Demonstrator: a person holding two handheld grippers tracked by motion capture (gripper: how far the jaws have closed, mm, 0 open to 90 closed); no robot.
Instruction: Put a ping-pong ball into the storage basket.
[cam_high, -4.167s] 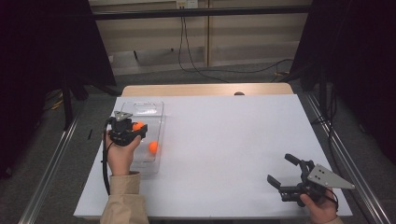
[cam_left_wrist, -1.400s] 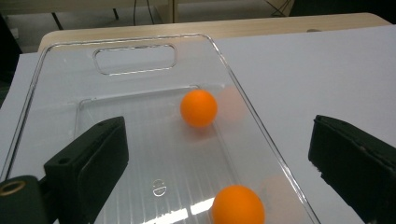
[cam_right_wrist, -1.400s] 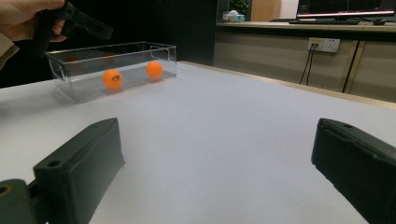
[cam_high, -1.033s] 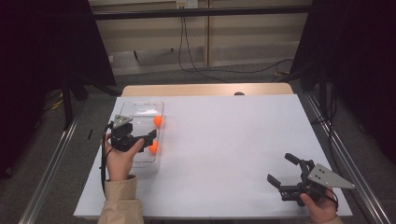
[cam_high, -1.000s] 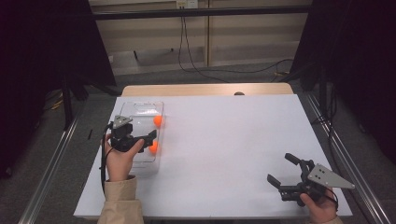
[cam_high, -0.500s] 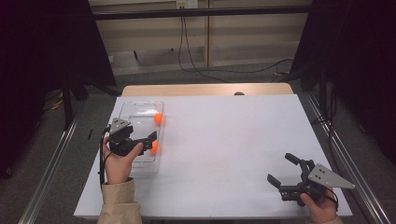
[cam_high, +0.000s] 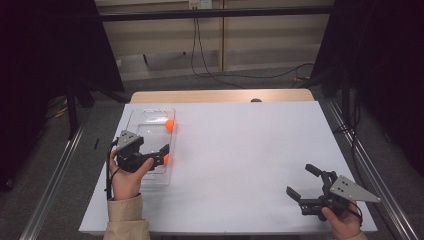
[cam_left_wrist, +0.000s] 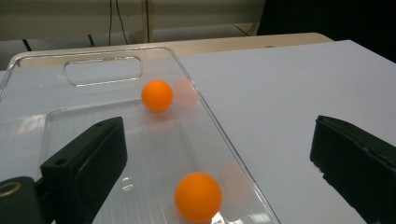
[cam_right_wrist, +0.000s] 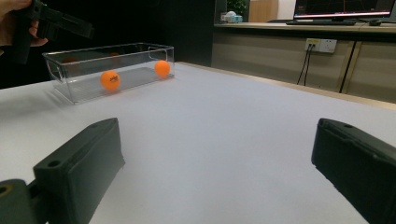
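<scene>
Well, the white worktop takes up most of the high view, broad and bare across its middle and right, with a wooden edge along the far side and dark curtains and trailing cables beyond it. On the left part of the worktop lies the clear plastic tray, a long shallow rectangle whose long axis runs from the person's side away toward the far edge; a slot handle is cut into its far end. Its walls are see-through, faintly reflecting what lies inside.

Over the tray's near end hovers the left gripper, held in the left hand, its fingers spread wide and gripping nothing. In the left gripper view one finger sits above the tray floor while the other is out over the bare worktop, past the tray's right wall.

Inside the tray are two orange balls, both smooth, round and bright. The near ball rests by the right wall, between the open fingers though untouched. The far ball sits farther up, also close to that wall, well apart from the first.

Down at the near right corner, the right gripper is held low over the worktop, fingers wide, nothing in them, far from the tray.
</scene>
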